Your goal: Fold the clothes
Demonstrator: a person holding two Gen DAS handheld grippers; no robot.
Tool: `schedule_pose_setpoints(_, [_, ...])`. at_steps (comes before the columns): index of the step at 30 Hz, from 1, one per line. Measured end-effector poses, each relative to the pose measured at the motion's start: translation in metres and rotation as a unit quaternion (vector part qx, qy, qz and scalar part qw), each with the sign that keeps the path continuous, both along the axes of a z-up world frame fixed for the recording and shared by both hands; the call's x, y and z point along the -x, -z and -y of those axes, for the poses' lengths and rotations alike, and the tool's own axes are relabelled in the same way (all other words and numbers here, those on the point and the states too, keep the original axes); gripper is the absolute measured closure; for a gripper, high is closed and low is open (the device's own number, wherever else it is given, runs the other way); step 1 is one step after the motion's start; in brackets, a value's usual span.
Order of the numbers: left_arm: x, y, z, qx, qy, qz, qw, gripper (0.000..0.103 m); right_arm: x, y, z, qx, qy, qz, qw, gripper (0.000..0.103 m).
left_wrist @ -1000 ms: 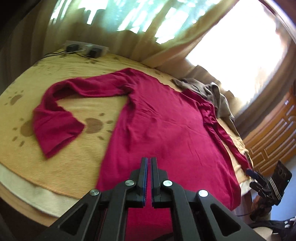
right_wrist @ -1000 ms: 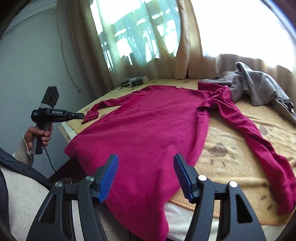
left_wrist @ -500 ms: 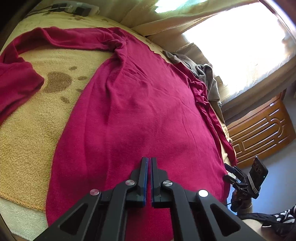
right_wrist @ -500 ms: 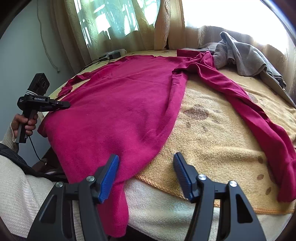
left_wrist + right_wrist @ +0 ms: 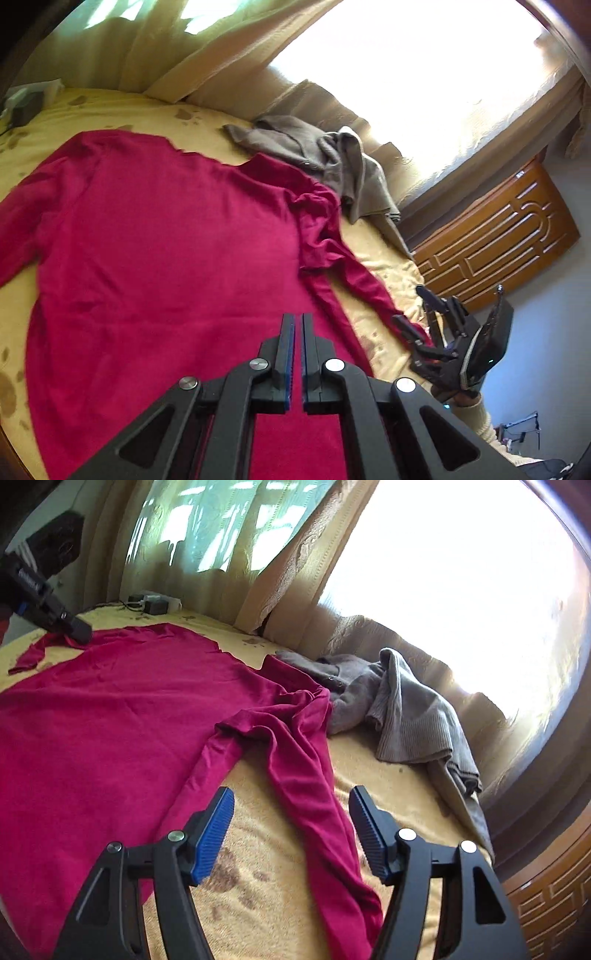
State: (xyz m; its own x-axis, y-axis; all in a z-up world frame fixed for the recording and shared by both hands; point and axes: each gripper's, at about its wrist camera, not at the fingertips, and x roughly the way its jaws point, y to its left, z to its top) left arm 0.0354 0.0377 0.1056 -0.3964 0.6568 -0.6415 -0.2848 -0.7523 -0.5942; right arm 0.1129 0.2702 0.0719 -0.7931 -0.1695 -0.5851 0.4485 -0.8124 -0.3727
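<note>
A red long-sleeved sweater [image 5: 166, 240] lies spread flat on a yellow bed cover [image 5: 384, 254]. My left gripper [image 5: 298, 321] is shut with nothing in it and hovers over the sweater's lower body. It also shows at the top left of the right wrist view as the left gripper [image 5: 79, 631]. My right gripper [image 5: 291, 794] hangs over the sweater's right sleeve [image 5: 310, 812]. Its jaws are opening, the sleeve runs below and between them, and the blue pads [image 5: 214, 834] do not touch it. In the left wrist view, the right gripper [image 5: 413, 306] sits by the sleeve's end.
A crumpled grey garment [image 5: 402, 716] lies at the back of the bed against the curtain [image 5: 236, 565], touching the sweater's shoulder. A power strip with a charger [image 5: 155, 603] sits at the far corner. Carved wooden furniture [image 5: 498, 236] stands past the bed's right edge.
Both grippers swung right. The left one went from the sweater's left side to over its body. The right one moved from the hem to over the right sleeve, jaws slightly wider.
</note>
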Motion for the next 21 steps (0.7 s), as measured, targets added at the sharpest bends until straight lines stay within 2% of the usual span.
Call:
schedule_pose_setpoints(2, [0.023,0.001,-0.024,0.017,0.012,-0.009,0.9997,0.101,0.021,0.007,0.014,-0.044,-0.013,0.001,0.999,0.032])
schedule_pose_setpoints(5, [0.055,0.02,-0.047,0.039,0.015,-0.002,0.9991,0.101,0.051,0.02,0.034,-0.103,-0.011,-0.004,0.995,0.032])
schedule_pose_setpoints(8, [0.079,0.046,-0.056,0.042,0.013,0.021,0.9988,0.101,0.081,0.032,0.042,-0.119,-0.003,0.008,0.993,0.032])
schedule_pose_setpoints(12, [0.093,0.079,-0.056,0.052,0.01,0.047,0.9975,0.101,0.113,0.039,0.041,-0.105,0.026,0.019,0.994,0.032])
schedule_pose_setpoints(14, [0.097,0.091,-0.053,0.055,0.009,0.06,0.9967,0.101,0.127,0.037,0.032,-0.089,0.058,0.017,0.994,0.032])
schedule_pose_setpoints(19, [0.097,0.102,-0.043,0.02,0.01,0.069,0.9974,0.101,0.164,0.029,-0.023,-0.019,0.163,0.035,0.986,0.032])
schedule_pose_setpoints(21, [0.095,0.102,-0.044,0.022,0.014,0.059,0.9979,0.101,0.175,0.031,-0.04,0.0,0.182,0.052,0.982,0.026])
